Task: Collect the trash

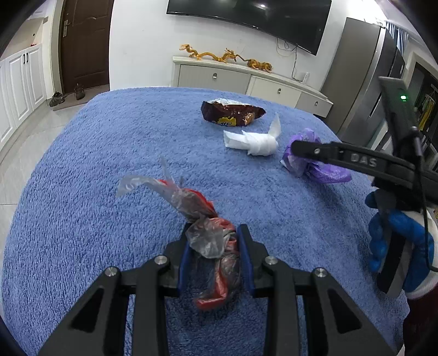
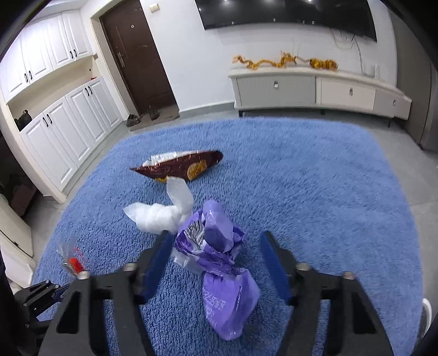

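Blue rug (image 2: pixel 314 175), dark door (image 2: pixel 137 54), white cabinets (image 2: pixel 71 128), TV (image 1: pixel 246 16).

Open blue rug (image 2: pixel 314 178) right of purple bag (image 2: pixel 219 263)

You are in a home living room: wall-mounted television (image 1: pixel 251 16) above a low cabinet (image 1: pixel 246 79), entry door (image 1: pixel 84 43) to its left.

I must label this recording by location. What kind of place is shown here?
Most likely a home living room near the entrance: a wall-mounted TV above a low white cabinet, a brown front door with shoes beside it, and a blue shaggy rug.
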Demonstrator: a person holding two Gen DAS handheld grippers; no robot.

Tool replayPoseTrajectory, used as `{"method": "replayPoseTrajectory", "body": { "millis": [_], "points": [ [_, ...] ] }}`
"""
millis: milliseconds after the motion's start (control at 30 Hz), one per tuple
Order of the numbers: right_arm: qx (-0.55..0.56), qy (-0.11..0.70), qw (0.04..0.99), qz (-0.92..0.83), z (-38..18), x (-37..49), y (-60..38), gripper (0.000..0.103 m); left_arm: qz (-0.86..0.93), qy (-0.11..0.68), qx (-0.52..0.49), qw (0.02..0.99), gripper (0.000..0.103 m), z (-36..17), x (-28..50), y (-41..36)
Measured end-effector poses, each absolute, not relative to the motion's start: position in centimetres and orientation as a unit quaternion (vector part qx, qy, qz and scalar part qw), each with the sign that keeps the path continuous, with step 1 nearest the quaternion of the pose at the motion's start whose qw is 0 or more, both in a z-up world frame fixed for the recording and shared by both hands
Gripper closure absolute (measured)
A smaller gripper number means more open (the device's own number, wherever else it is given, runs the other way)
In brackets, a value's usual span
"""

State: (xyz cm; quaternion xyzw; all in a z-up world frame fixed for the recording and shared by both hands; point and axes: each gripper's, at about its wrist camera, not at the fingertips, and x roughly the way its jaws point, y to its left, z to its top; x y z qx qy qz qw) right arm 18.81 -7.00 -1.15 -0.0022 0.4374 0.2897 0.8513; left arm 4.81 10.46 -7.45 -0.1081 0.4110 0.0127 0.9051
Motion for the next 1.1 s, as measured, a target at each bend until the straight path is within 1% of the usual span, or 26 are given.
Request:
{"method": "replayPoseTrajectory", "body": {
  "millis": [67,100,167,267,433,533,733,1100],
  "points": [
    [0.005,0.444,0.845,0.297,-1.5,18.9,-7.1,0.056,0.014,0.412,-0.105,0.905,0.073,-7.5,4.8,10.4],
    [0.005,0.443,0.845,0.299,-1.4,18.8,-7.2,0.059,0.016,0.412,-0.102,0.905,0.073,-7.5,4.8,10.3],
    [0.011,0.442,0.844,0.303,-1.1,18.5,-7.6,0.061,0.017,0.412,-0.098,0.906,0.073,-7.5,4.9,10.2],
    [0.017,0.436,0.846,0.306,-0.2,17.3,-8.5,0.062,0.021,0.413,-0.093,0.906,0.075,-7.4,4.9,10.0],
    [0.019,0.418,0.856,0.304,1.5,14.2,-10.5,0.063,0.032,0.41,-0.078,0.908,0.078,-7.2,4.7,9.6],
    [0.023,0.41,0.863,0.293,2.5,12.1,-12.1,0.063,0.038,0.395,-0.059,0.916,0.079,-6.6,3.9,8.8],
    [0.035,0.401,0.877,0.261,3.8,8.3,-15.6,0.063,0.017,0.379,-0.054,0.924,0.079,-5.1,2.2,7.0],
    [0.067,0.392,0.893,0.209,5.2,3.9,-20.2,0.063,-0.013,0.327,-0.035,0.944,0.079,-0.4,-1.6,3.7]
  ]
}}
